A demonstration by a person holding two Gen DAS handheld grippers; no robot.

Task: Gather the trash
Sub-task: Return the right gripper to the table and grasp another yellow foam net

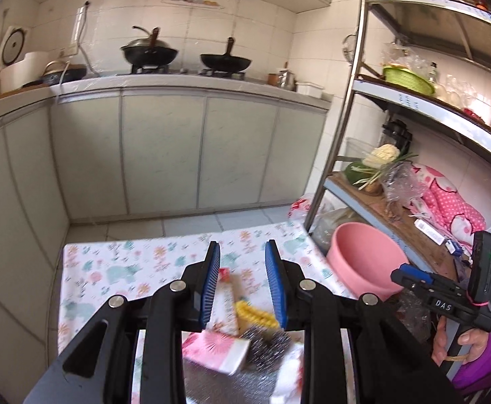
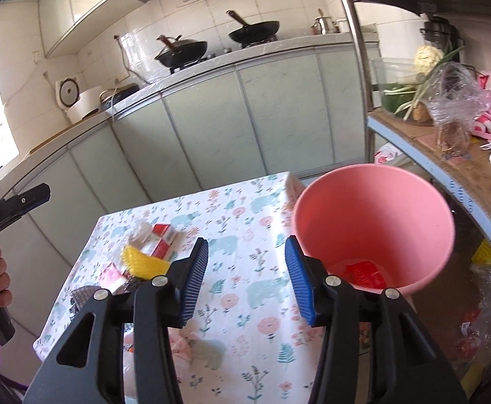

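Two woks (image 1: 149, 52) behind trash pile (image 1: 242, 323)

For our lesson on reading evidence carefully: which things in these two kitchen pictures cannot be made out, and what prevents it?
- Left wrist view: the trash pile on the table is blurred and partly covered by the left gripper, so labels are unreadable.
- Right wrist view: the red item in the pink bin is cut off by the right gripper.
- Right wrist view: the yellow item is blurred.
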